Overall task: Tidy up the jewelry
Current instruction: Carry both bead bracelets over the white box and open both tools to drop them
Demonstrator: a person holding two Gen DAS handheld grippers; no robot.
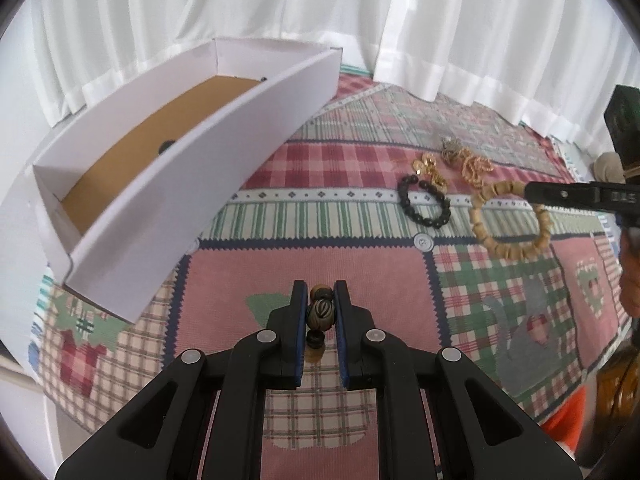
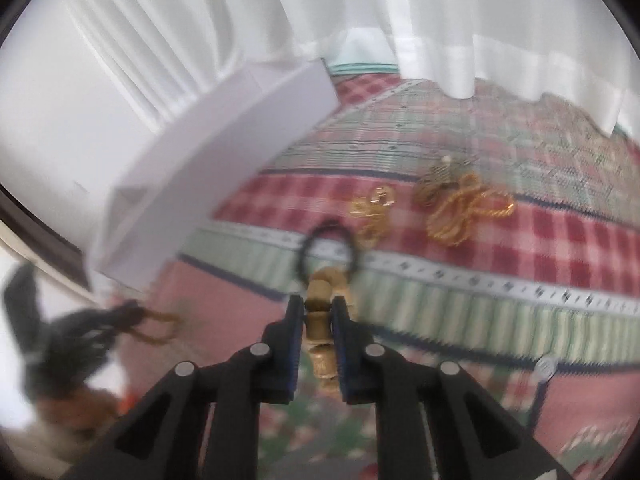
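Left gripper [image 1: 320, 308] jaws pinching carved dark beads [image 1: 320, 312], right gripper [image 2: 318, 320] jaws pinching tan bracelet [image 2: 320, 320], box interior [image 1: 160, 136] only in left view.

- The left gripper [image 1: 320, 304] pinches a string of dark carved beads [image 1: 320, 312].
- A white cardboard box [image 1: 224, 152] with a brown floor sits on the patchwork cloth [image 1: 320, 208].
- The right gripper [image 1: 532, 191] holds a tan wooden bead bracelet [image 1: 492, 240] beside a black bead bracelet [image 1: 424, 208] and gold chains [image 1: 476, 166].
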